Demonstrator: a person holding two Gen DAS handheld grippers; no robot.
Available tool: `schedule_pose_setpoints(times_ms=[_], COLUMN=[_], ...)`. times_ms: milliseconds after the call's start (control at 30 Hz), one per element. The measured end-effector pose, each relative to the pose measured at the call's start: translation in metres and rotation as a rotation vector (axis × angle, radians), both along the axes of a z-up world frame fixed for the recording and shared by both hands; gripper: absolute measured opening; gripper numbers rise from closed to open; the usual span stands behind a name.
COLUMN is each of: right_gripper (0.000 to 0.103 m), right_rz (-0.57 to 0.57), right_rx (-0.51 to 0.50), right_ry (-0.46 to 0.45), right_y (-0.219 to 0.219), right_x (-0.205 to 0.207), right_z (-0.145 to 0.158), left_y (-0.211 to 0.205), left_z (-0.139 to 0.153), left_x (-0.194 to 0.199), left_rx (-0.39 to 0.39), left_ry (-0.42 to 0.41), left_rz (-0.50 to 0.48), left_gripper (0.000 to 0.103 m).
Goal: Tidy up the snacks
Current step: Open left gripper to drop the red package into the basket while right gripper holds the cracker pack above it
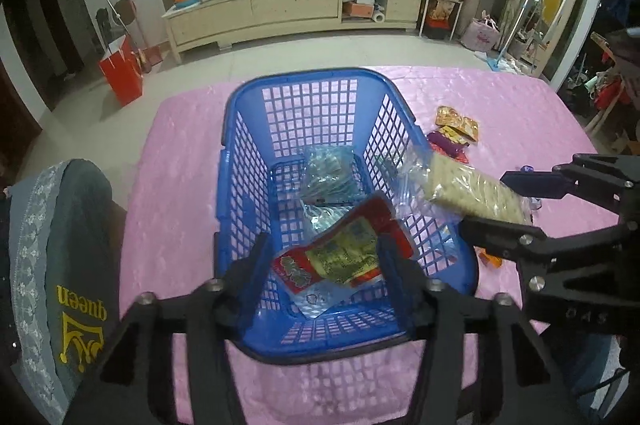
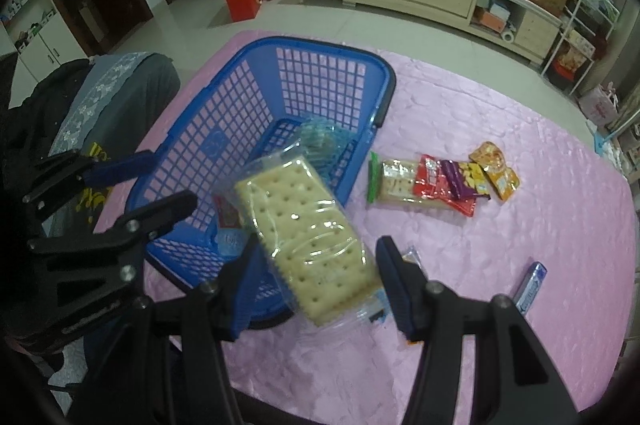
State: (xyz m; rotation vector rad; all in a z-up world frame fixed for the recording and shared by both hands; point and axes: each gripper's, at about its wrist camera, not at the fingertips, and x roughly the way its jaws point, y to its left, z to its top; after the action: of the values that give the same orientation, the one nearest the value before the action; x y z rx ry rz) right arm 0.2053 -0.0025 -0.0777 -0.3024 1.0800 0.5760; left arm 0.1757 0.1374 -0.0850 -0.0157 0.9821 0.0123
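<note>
A blue plastic basket (image 1: 248,129) stands on the pink table; it also shows in the right wrist view (image 2: 240,105). My left gripper (image 1: 320,265) is open above the basket's near end, with a red and yellow snack pack (image 1: 344,253) between its fingers, lying loose inside. A clear bluish pack (image 1: 328,173) lies deeper in the basket. My right gripper (image 2: 316,265) is shut on a clear pack of crackers (image 2: 304,225), held over the basket's right rim; the crackers also show in the left wrist view (image 1: 472,193).
Several small snack packs (image 2: 440,181) lie on the pink tablecloth (image 2: 520,225) right of the basket, and a blue stick pack (image 2: 530,285) lies near the right edge. A grey cushioned chair (image 1: 60,245) stands at the table's left. A low cabinet (image 1: 296,5) stands beyond.
</note>
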Motion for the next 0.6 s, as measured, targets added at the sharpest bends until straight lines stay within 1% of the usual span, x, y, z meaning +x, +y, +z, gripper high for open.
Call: schedule_pose_setpoints(times_ms=[100,133,300,400,500,600], right_gripper=[0.061,0.061,0.061,0.061,0.061,0.061], right_rz=[0.008,0.012,0.072,0.109,0.146,0.186], right_rx=[0.004,0.007,-0.012,-0.027,-0.056,-0.089], right_ry=[0.003,0.007,0.000,0.008,0.020,0.037], right_y=[-0.002,-0.001,0.010,0.021,0.035,0.050], right_x=[-0.003,-0.003,-0.005,-0.005,-0.005,-0.006], right_z=[0.003,0.004,0.005,0.001,-0.007,-0.016], left_y=[0.005,0.008,0.020,0.030,0.039,0.046], left_z=[0.005,0.006,0.003,0.000,-0.007,-0.015], left_x=[-0.008,-0.011,-0.019,-0.022,-0.022,-0.023], left_rx=[-0.010,-0.024,-0.044,-0.060,-0.093,-0.078], left_ry=[0.008,0.017,0.057,0.070,0.113,0.144], left_rz=[0.007,0.008,0.015,0.043,0.048,0.044], left_gripper=[0.060,0.061,0.062,0.062,0.062,0.062])
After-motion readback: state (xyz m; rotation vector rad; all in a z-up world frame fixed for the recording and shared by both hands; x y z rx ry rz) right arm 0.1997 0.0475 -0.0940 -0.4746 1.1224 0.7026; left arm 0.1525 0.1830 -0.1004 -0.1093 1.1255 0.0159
